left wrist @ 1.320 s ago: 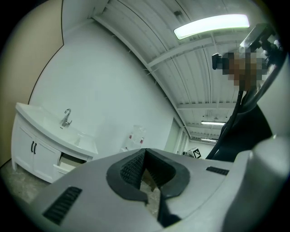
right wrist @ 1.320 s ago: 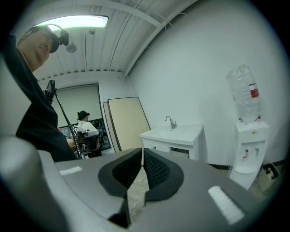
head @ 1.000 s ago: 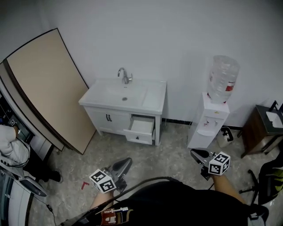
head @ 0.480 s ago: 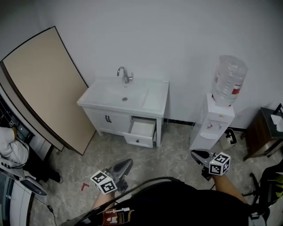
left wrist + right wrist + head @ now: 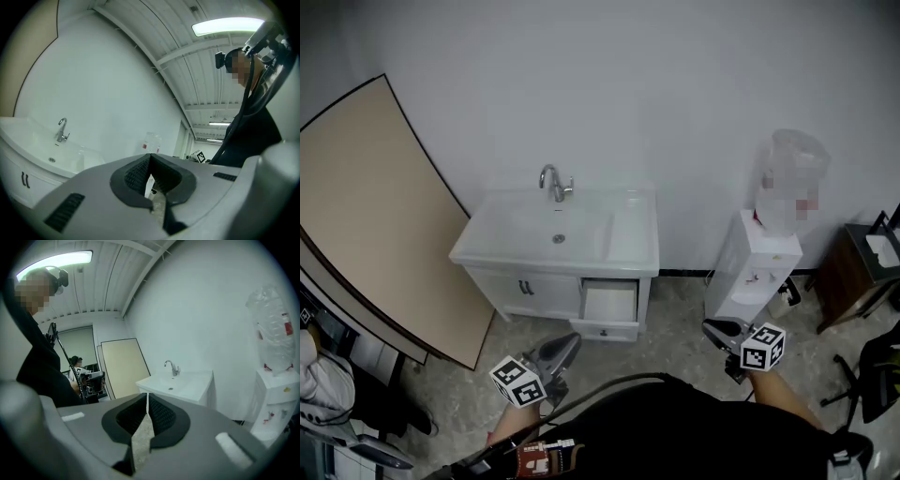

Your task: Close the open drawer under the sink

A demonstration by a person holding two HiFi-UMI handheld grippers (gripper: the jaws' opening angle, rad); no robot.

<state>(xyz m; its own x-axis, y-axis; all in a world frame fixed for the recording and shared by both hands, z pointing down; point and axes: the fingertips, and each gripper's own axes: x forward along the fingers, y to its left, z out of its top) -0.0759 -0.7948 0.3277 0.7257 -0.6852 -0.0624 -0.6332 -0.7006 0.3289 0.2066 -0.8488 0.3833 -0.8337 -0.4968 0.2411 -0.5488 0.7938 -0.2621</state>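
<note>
The white vanity cabinet [image 5: 492,277] stands against the far wall. It has a white sink [image 5: 546,230] in its top and a chrome faucet [image 5: 551,181] at the far edge of the basin. The open drawer [image 5: 610,302] is in the right part of this cabinet, directly under the top. It is pulled out toward the near side, so its white inside is seen from above. Its front panel [image 5: 606,330] is also white and carries one small dark knob in the middle. To the left of the drawer are two cabinet doors [image 5: 525,289] with short dark handles, and both are closed.

The person stands on the near side of the cabinet, apart from it. The left tongs [image 5: 566,343] are held low at the near left and point roughly toward the drawer. In the left gripper view their tips are together and nothing is between them. The right tongs [image 5: 713,326] are at the near right, well apart from the left ones, and point toward the cabinet. In the right gripper view their tips touch each other too, and only the floor [image 5: 675,323] shows through the slot below the tips.

A large beige board [image 5: 375,206] leans on the wall to the left of the cabinet. To the right of the cabinet stands a white water dispenser [image 5: 750,267] with a clear bottle [image 5: 787,178] on top. The floor is grey with a stone pattern.
</note>
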